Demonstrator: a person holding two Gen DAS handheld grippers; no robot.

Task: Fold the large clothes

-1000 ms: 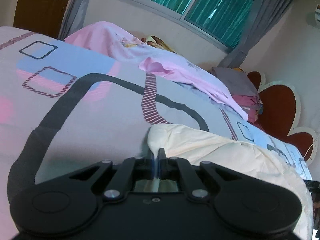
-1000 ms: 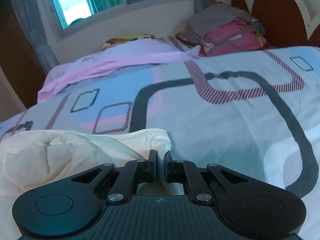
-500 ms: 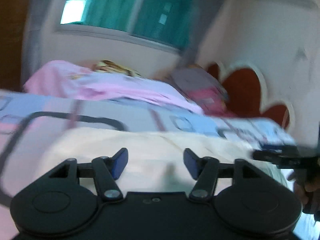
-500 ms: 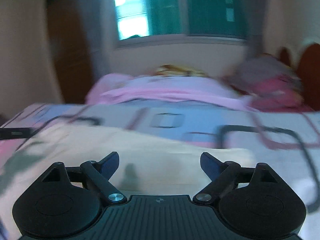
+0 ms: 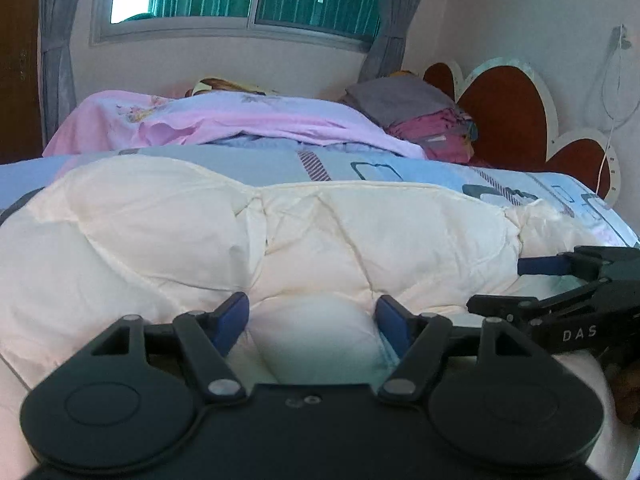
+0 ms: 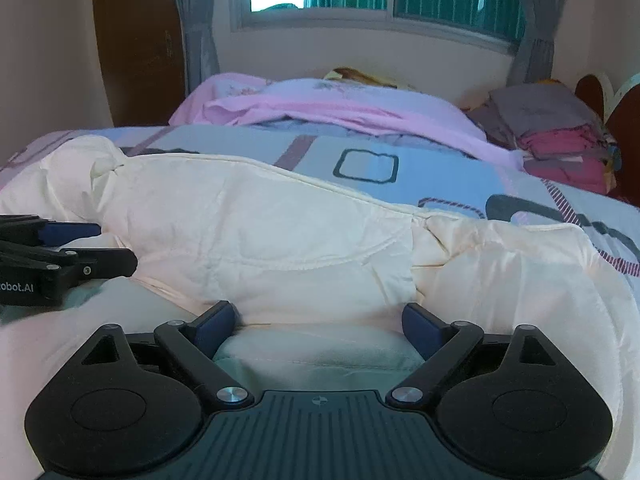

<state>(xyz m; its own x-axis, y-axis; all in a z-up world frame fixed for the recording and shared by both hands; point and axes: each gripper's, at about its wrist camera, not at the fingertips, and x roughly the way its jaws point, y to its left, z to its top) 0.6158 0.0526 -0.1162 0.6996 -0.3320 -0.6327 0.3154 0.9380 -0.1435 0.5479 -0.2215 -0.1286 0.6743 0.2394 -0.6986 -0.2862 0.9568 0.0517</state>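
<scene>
A large cream quilted duvet (image 5: 304, 236) lies folded over on the patterned bed, its far edge running across the left wrist view. It also fills the right wrist view (image 6: 280, 232). My left gripper (image 5: 313, 318) is open, its blue-padded jaws wide apart over a puffed fold near the front. My right gripper (image 6: 318, 320) is open too, low over the duvet's near edge. Each gripper shows in the other's view: the right one at the right (image 5: 560, 292), the left one at the left (image 6: 68, 250).
The bed has a light blue sheet with dark loop patterns (image 6: 366, 166). A pink blanket (image 5: 240, 124) lies at the far side. A stack of folded grey and magenta clothes (image 5: 424, 120) sits by the red headboard (image 5: 504, 112). A window and wall lie beyond.
Both grippers were shut on the duvet's corners a second ago. They have opened, let go and pulled back, and the duvet now lies folded on the bed.
</scene>
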